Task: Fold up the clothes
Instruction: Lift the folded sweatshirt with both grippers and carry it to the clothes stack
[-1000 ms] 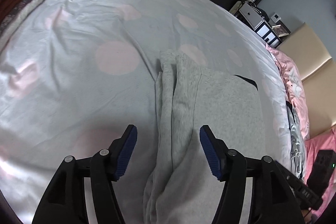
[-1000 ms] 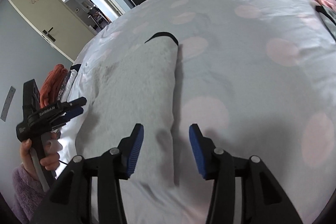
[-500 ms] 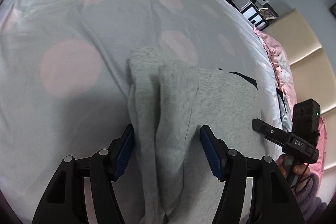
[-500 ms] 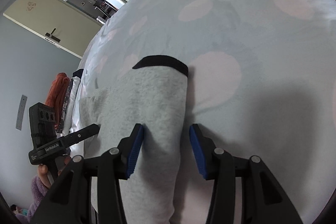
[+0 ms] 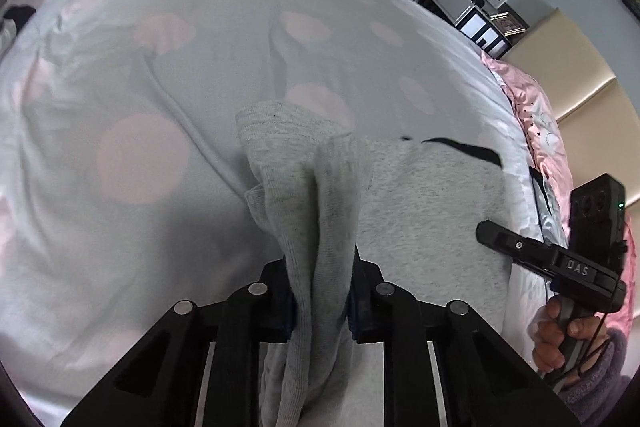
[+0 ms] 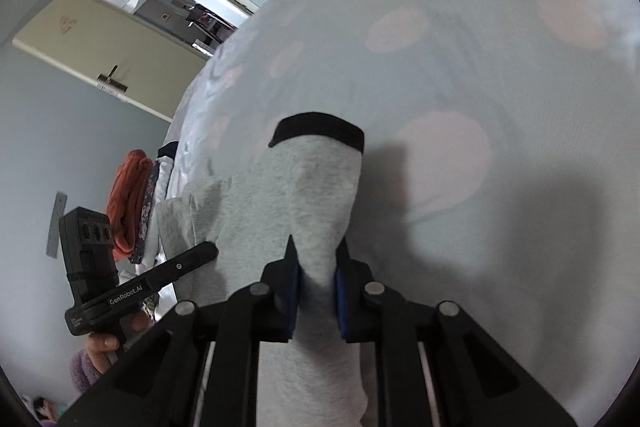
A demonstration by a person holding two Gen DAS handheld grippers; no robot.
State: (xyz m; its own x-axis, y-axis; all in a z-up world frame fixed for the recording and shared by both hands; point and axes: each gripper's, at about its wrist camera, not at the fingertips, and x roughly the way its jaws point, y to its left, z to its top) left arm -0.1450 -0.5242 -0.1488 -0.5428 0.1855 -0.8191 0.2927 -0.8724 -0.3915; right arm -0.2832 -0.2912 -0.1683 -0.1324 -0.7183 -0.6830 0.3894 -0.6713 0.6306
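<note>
Since the earlier frames both hand-held grippers have been closed: the left hand-held gripper (image 5: 320, 301) is clamped on bunched layers of the grey knit garment with black trim (image 5: 420, 195), the right hand-held gripper (image 6: 316, 297) on its opposite edge. The garment lies on the pale dotted bedspread (image 5: 140, 147). A fold-over is judged in hand; lifting both edges evenly is called for next.

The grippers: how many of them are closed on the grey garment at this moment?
2. The left gripper pinches a bunched fold at the grey garment's left edge. The right gripper is clamped on its right edge, below the black trim.
</note>
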